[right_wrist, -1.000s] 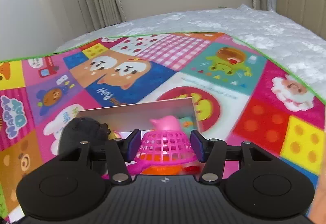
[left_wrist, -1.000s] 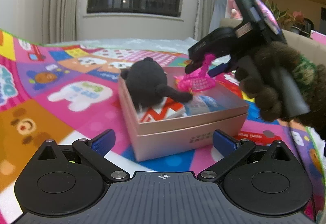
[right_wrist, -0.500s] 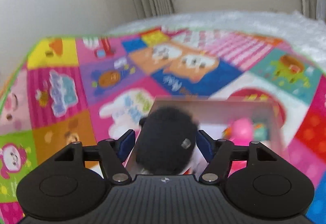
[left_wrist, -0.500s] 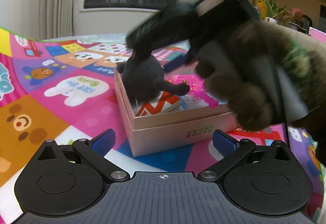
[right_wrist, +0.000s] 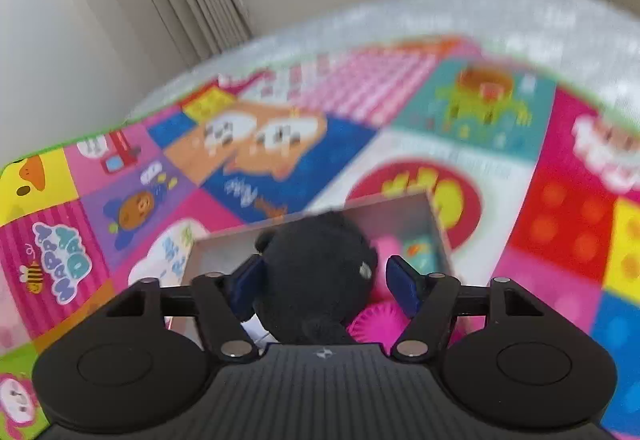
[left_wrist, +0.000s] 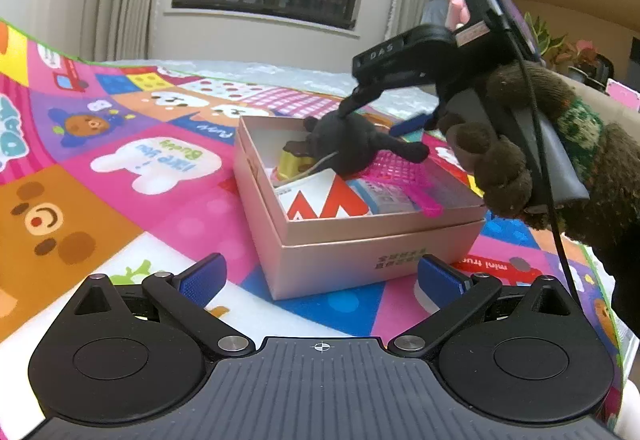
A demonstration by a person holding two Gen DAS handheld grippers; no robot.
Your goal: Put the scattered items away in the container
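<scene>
Container: a pale pink cardboard box (left_wrist: 372, 236), rectangular, matte, with a stepped outer sleeve and small printed lettering on its near side. It is set on a glossy cartoon-patterned play mat (left_wrist: 120, 175) spread over a white quilted bed (left_wrist: 280, 75).

Contents, as seen from the left wrist view: a black plush toy (left_wrist: 352, 147), fuzzy and rounded, with a thin limb stretched toward 3 o'clock, its long axis running roughly 9 to 3 o'clock; a pink plastic mesh scoop (left_wrist: 400, 175) lying flat beneath it, its solid handle pointing toward 4 o'clock; a white card packet with red zigzag print (left_wrist: 320, 199); a small yellow object with a dark top (left_wrist: 294, 161) at the 11 o'clock side of the box interior.

Left tongs (left_wrist: 320, 276): blue ribbed pads held wide apart, nothing between them, low before the box's near wall.

Right tongs (right_wrist: 324, 280): gripped by a hand in a brown knitted glove (left_wrist: 500, 167), visible only from the left wrist view. From that view one black finger is seen resting on top of the plush toy. The right wrist view, blurred, shows the plush toy (right_wrist: 316, 272) filling the gap between the blue pads; the left pad touches it, a narrow gap shows at the right pad, so a firm grip cannot be confirmed. The pink scoop (right_wrist: 376, 316) and the box rim (right_wrist: 224, 240) are partly hidden behind the toy there.
</scene>
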